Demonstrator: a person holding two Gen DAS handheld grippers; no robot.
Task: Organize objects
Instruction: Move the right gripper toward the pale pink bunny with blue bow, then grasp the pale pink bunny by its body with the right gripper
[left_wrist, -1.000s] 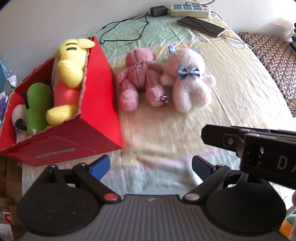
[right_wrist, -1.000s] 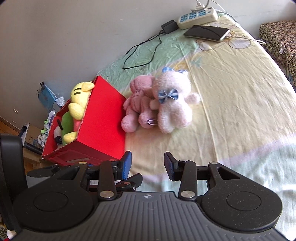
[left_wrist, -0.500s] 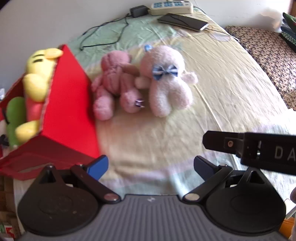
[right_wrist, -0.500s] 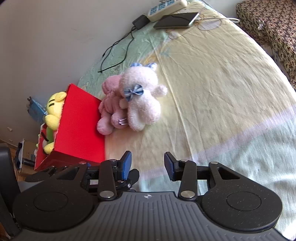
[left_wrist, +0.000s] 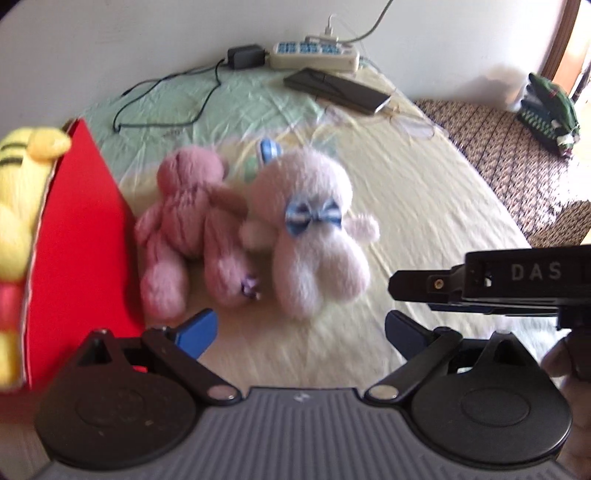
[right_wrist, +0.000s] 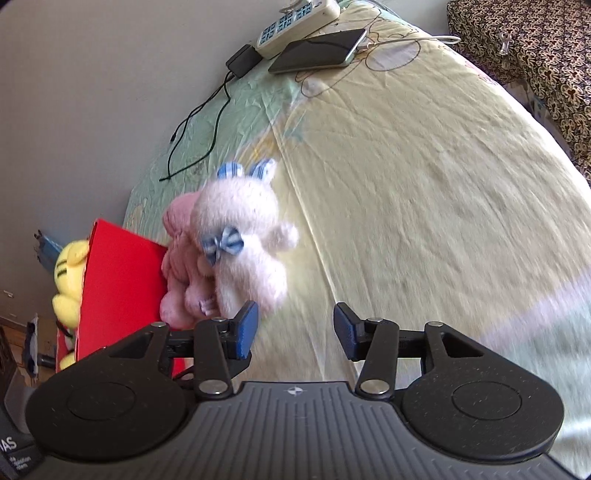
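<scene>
Left wrist view: left gripper (left_wrist: 300, 328) spread, empty; pale bear (left_wrist: 314, 236) dead ahead, feet toward it; right gripper (right_wrist: 295, 332) parted, empty, offset.

Bare sheet (right_wrist: 424, 221) right of plush toys (right_wrist: 243, 240)

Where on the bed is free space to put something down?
Free: the yellow sheet right of the pale bunny, up to the phone. Crowded: the pink bear wedged between bunny and red box.
</scene>
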